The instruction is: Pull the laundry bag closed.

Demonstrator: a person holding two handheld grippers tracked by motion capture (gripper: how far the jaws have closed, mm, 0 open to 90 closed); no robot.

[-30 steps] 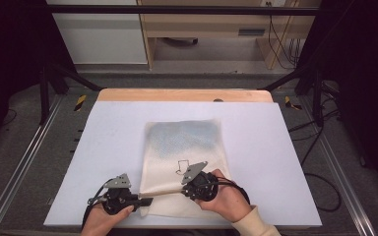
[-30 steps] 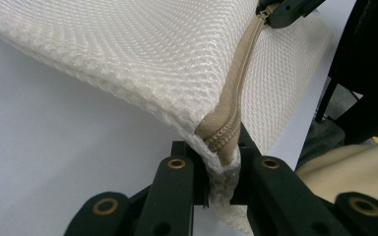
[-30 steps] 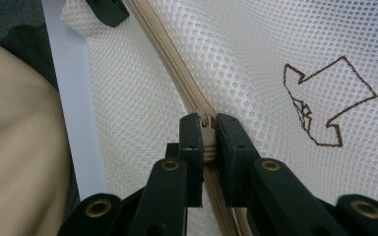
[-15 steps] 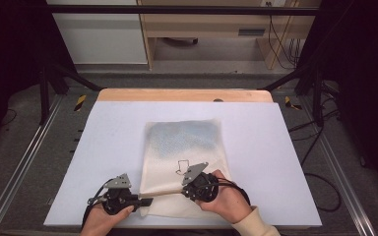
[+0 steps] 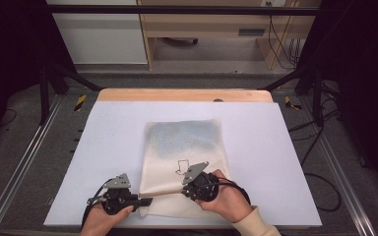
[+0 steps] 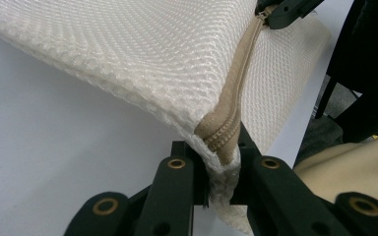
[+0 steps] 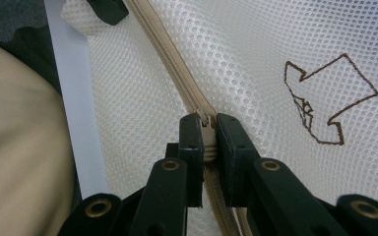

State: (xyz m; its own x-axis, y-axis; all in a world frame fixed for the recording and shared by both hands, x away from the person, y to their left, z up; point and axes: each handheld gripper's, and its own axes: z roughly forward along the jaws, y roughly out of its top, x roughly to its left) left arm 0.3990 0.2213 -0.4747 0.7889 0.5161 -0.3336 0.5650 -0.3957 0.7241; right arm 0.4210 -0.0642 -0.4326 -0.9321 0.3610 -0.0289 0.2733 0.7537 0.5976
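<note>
Cream mesh zip bag (image 5: 184,162) lies flat on the white bench (image 5: 103,147), near my edge. I see the left hand-held gripper (image 6: 220,169) clamped on the bag's corner at the tan zipper (image 7: 177,78) end. Right hand-held gripper (image 7: 207,129) is clamped on the zipper pull (image 7: 207,129), partway along the bag's near edge.
</note>
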